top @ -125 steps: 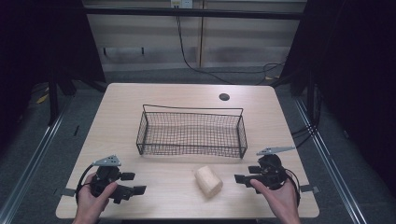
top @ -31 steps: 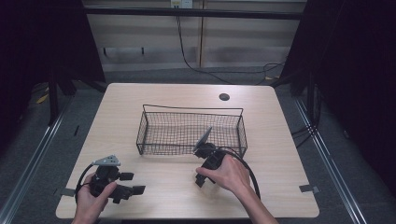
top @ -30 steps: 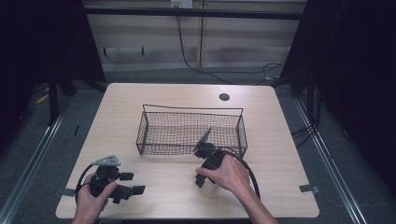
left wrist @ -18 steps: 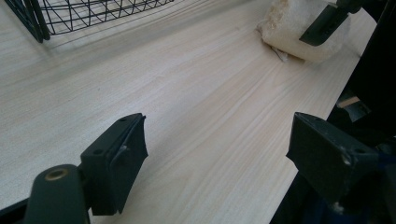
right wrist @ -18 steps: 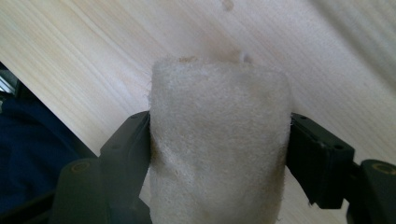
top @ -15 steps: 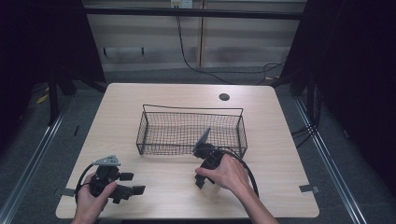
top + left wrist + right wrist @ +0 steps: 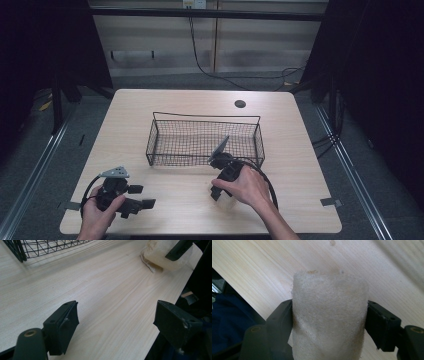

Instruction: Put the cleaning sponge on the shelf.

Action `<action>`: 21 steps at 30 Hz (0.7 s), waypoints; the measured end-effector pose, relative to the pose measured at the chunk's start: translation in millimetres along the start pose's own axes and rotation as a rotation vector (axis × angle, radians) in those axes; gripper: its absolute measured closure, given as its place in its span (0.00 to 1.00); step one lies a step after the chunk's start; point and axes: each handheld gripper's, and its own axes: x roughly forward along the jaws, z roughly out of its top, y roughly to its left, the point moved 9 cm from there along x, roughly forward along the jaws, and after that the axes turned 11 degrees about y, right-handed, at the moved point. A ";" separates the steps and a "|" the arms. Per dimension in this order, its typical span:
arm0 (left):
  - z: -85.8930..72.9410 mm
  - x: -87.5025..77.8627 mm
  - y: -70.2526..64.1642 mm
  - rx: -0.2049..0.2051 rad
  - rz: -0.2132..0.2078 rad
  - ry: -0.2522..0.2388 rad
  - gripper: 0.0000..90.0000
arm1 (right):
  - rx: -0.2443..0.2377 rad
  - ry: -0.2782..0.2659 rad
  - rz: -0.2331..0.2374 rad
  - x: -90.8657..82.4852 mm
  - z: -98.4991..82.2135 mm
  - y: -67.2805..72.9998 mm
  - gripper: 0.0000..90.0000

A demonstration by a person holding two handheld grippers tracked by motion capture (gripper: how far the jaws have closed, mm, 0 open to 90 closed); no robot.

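Right hand-held gripper (image 7: 329, 322) is closing on the roll (image 7: 329, 315), near edge of the counter (image 7: 165, 107).

I'm comparing with four seconds back: the right hand was parked at the right edge with the roll lying free mid-front; now it's sitting over that spot, in front of the basket (image 7: 202, 136). The jaws have just been closing, roll between them, and in the right gripper view I'm seeing both pads pressing its sides, so I'm calling it gripped. The roll is looking soft and towel-like, still down on the wood as far as I can tell, just short of the basket. The left hand-held gripper (image 7: 117, 322) is idling at front left, jaws wide, nothing in them. I'm judging the grasp done and the lift into the basket as next.
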 end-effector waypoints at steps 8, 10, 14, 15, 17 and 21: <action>-0.1 0.0 0.0 -0.001 0.000 0.000 0.21 | -0.006 -0.030 0.007 -10.2 -4.0 -1.0 0.32; -0.1 0.1 -0.3 0.002 -0.002 0.003 0.21 | -0.007 -0.034 0.005 -12.7 -5.2 -1.7 0.32; -0.4 0.5 -1.0 0.005 -0.002 0.005 0.21 | -0.009 -0.041 0.010 -16.1 -7.1 -3.0 0.32; -0.3 0.8 -0.9 0.004 0.000 0.005 0.21 | -0.005 -0.041 0.009 -17.1 -7.9 -3.7 0.32; -0.3 0.9 -0.9 0.004 -0.001 0.006 0.21 | -0.001 -0.026 0.009 -19.3 -10.3 -4.5 0.32; -0.3 0.7 -0.8 0.003 -0.001 0.005 0.21 | -0.007 -0.027 0.011 -26.2 -13.1 -5.7 0.32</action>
